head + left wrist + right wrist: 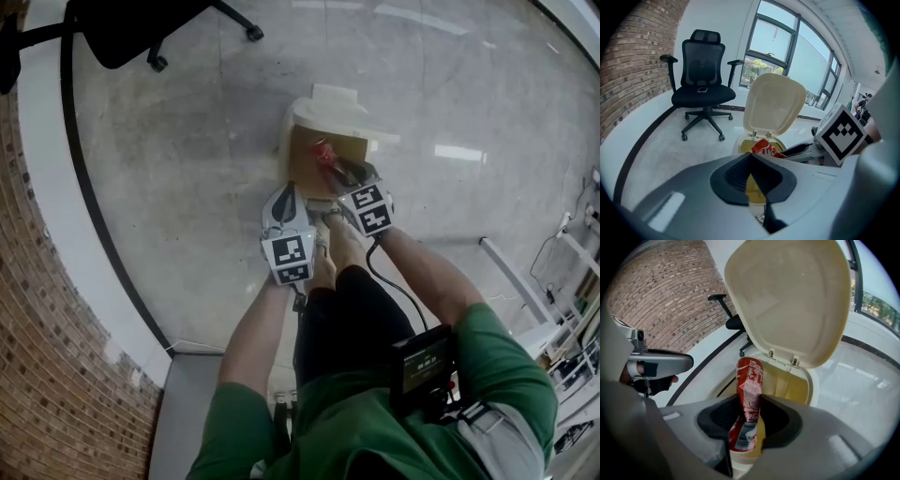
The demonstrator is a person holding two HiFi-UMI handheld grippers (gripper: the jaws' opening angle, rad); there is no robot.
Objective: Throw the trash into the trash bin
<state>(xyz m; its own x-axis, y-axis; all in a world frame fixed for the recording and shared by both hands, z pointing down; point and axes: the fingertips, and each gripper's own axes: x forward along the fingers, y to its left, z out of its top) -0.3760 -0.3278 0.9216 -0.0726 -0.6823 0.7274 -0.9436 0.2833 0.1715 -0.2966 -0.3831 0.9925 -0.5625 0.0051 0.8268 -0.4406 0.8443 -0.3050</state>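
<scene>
A cream trash bin (298,167) stands on the floor with its lid (339,112) swung up; its inside is yellow. My right gripper (334,167) is shut on a crushed red drink can (323,150) and holds it over the bin's opening. In the right gripper view the can (750,380) stands upright between the jaws of that gripper (750,401), below the lid (787,301). My left gripper (287,194) hovers just left of the bin, jaws together and empty. The left gripper view shows its tips (751,157) meeting, with the can (765,148) and lid (773,105) beyond.
A black office chair (703,89) stands on the far side of the bin, near the brick wall (56,375). A black curved strip (89,187) runs along the floor at the left. Large windows (787,51) lie behind the bin. Shelving and cables (577,309) sit at the right.
</scene>
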